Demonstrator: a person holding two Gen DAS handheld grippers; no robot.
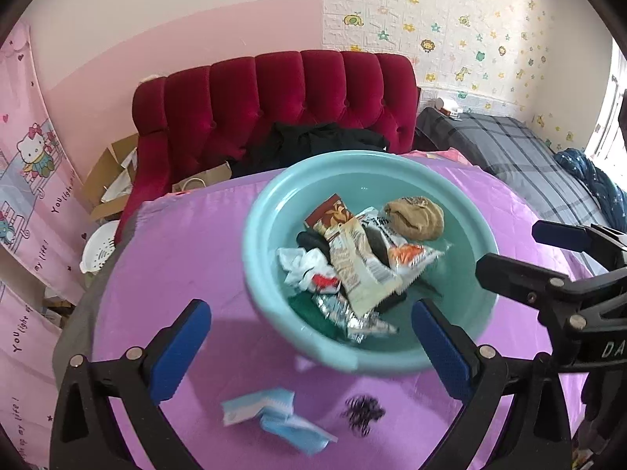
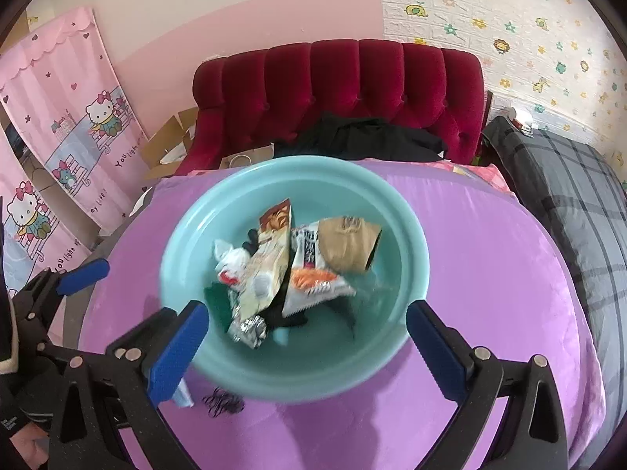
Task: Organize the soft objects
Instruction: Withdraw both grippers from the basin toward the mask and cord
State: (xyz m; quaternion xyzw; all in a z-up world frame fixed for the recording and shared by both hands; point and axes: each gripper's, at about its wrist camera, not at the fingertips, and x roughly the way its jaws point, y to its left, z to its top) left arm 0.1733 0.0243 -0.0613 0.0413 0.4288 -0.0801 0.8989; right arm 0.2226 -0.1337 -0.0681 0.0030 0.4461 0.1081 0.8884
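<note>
Left wrist: left tool (image 1: 311, 346) wide, empty, over basin (image 1: 258, 274) rim; right tool (image 2: 303, 346) likewise.

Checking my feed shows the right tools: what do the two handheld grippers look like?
Both match. The left gripper and right gripper have black frames with triangular cutouts, silver round pivot bolts, and long flat fingers faced with textured blue pads. White lettering, partly readable as "DA", marks the right gripper's body in the left wrist view. No cables show. A dark sleeve with a pale edge appears at the left.
</note>
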